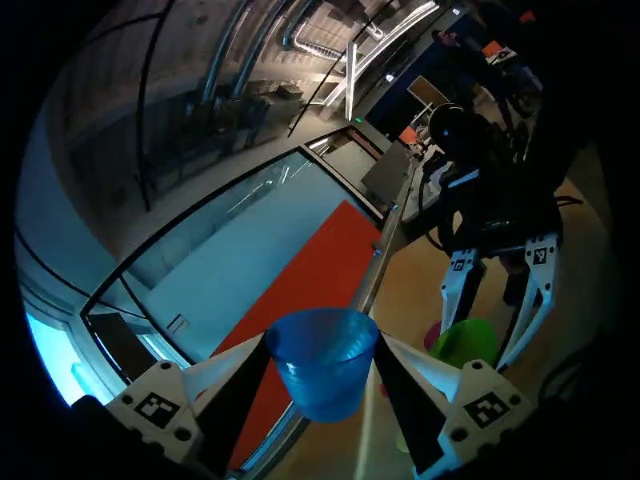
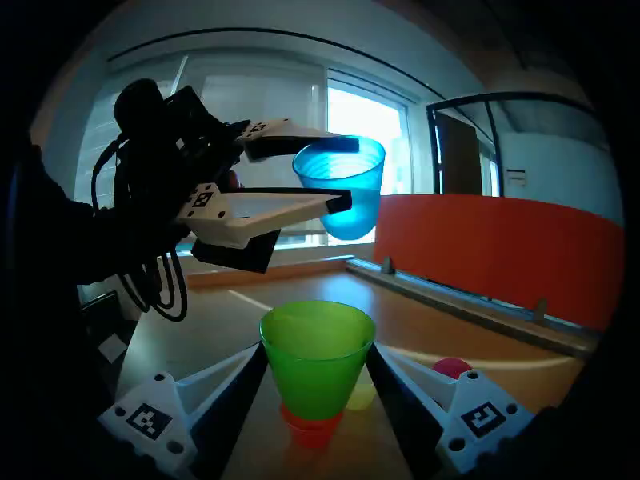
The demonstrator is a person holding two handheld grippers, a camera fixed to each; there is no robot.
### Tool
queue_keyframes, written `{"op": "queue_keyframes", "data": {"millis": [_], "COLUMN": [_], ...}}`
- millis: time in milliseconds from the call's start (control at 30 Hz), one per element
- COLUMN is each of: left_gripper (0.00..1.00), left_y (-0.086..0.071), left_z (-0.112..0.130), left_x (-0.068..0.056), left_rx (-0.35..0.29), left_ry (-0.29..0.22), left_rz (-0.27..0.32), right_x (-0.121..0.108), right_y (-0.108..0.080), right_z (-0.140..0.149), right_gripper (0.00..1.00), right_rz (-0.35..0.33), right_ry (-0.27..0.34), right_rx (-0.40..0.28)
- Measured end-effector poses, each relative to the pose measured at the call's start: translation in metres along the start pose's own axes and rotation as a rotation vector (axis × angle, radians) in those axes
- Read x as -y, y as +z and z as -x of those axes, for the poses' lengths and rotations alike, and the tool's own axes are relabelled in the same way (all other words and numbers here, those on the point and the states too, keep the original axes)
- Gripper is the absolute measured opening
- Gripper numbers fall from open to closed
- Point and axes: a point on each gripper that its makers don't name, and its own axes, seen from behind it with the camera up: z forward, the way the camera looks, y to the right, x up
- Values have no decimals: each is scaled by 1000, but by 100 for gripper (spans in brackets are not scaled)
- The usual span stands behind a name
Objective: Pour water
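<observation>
While your left gripper (image 1: 322,346) clamps the blue cup (image 1: 324,378) raised above the table (image 2: 448,320), your right gripper (image 2: 318,352) grips the green cup (image 2: 318,368); black-and-white square markers (image 2: 150,422) sit on both tools.

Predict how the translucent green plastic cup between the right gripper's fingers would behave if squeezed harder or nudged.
The translucent green plastic cup looks thin-walled, so it probably flexes under a firmer squeeze and weighs little. Its smooth, tapered sides may let it slip between the fingers of the right gripper. Narrow base, wide mouth: set down, it likely tips easily.
</observation>
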Motion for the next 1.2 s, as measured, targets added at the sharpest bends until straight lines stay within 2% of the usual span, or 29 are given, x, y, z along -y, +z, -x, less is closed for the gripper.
{"op": "queue_keyframes", "data": {"millis": [400, 1200], "left_gripper": [88, 88], "left_y": [-1, -2], "left_z": [-2, -6], "left_x": [-4, -6], "left_rx": [-3, -15], "left_ry": [50, 104], "left_rz": [3, 7], "right_x": [1, 3], "right_y": [2, 5], "right_z": [-2, -1], "right_gripper": [90, 90], "right_rz": [-2, -10], "right_ry": [-3, -1], "right_rx": [-2, 0]}}
